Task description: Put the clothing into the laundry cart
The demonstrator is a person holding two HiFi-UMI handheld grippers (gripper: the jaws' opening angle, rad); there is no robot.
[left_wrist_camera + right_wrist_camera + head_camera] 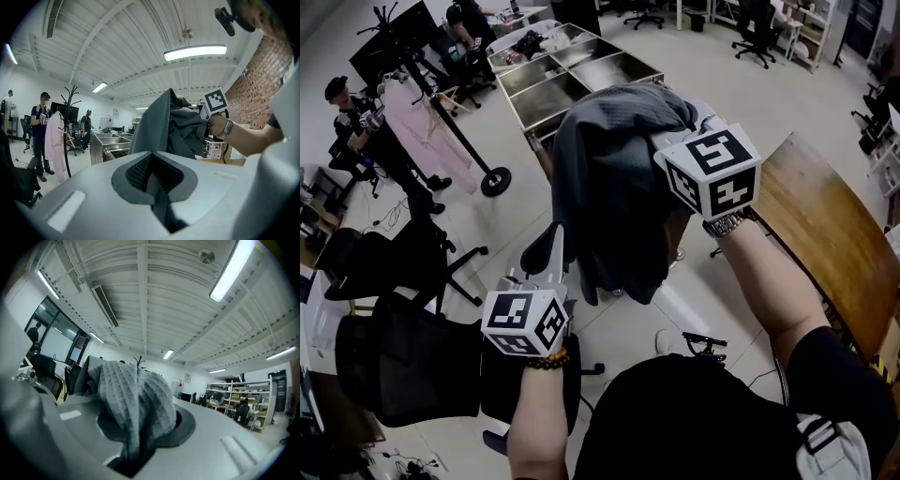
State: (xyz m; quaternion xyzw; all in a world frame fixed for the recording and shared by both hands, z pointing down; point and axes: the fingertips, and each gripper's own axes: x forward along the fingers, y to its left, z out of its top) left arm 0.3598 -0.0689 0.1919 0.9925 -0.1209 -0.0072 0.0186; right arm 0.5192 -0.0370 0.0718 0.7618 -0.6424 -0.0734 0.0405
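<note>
Office, right hand-held gripper (133, 451) clenching garment (609, 187), left hand-held gripper (157, 197) seemingly too, head view misses ribbing

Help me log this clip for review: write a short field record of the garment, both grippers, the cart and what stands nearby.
garment: grey knit garment, held up in the air between the two grippers
left gripper: fingers shut on a lower fold of the garment
right gripper: fingers shut on bunched fabric, held higher
laundry cart: metal, divided into compartments, ahead of the person; garment not yet in it
cart contents: dark clothes in a far compartment
nearby: coat rack with a pink garment at left; wooden table at right
</note>
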